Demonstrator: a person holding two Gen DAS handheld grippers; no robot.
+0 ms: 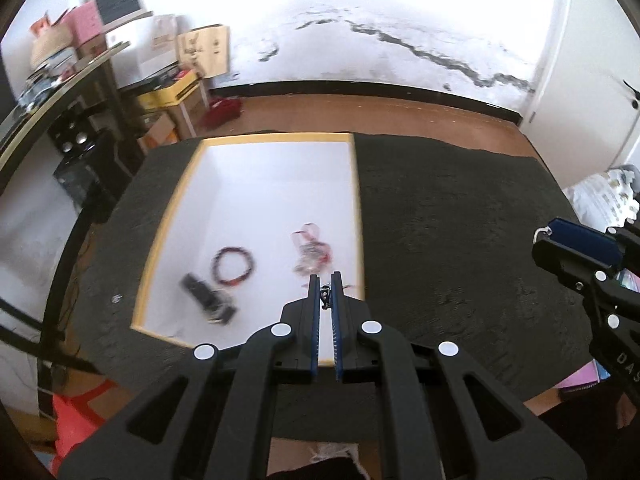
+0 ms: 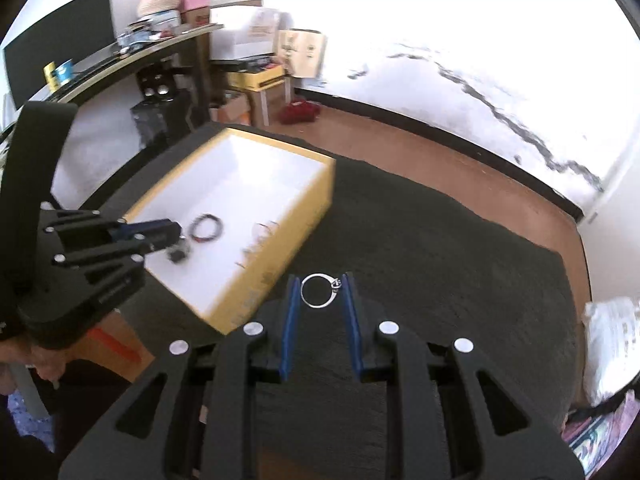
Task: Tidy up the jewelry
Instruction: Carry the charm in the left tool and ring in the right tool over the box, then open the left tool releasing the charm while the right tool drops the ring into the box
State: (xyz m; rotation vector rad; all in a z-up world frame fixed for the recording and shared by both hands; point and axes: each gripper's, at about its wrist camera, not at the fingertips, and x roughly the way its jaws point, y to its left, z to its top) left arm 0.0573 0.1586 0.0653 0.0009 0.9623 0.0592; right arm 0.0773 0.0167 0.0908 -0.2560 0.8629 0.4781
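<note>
My right tongs [image 2: 320, 292] clench a thin silver ring [image 2: 320, 291] across its hoop, stone upward. My left tongs [image 1: 325, 294] pinch a tiny dark metal piece [image 1: 325, 297] above the box's near right corner. In the white-lined yellow box [image 1: 357, 216] on the dark fuzzy counter [image 1: 460, 240] lies a beaded bracelet [image 1: 233, 266].

A table covered with a dark, rough mat [image 1: 440, 240] is carrying everything here. A shallow box [image 1: 358, 200] with yellow sides and a white floor is sitting directly on the mat, toward its left part in the left wrist view. The rest of the mat, to the right of the box, is lying bare. At the near edge the mat is hanging just past the tabletop, and brown floor [image 2: 440, 160] is showing beyond the far edge.
</note>
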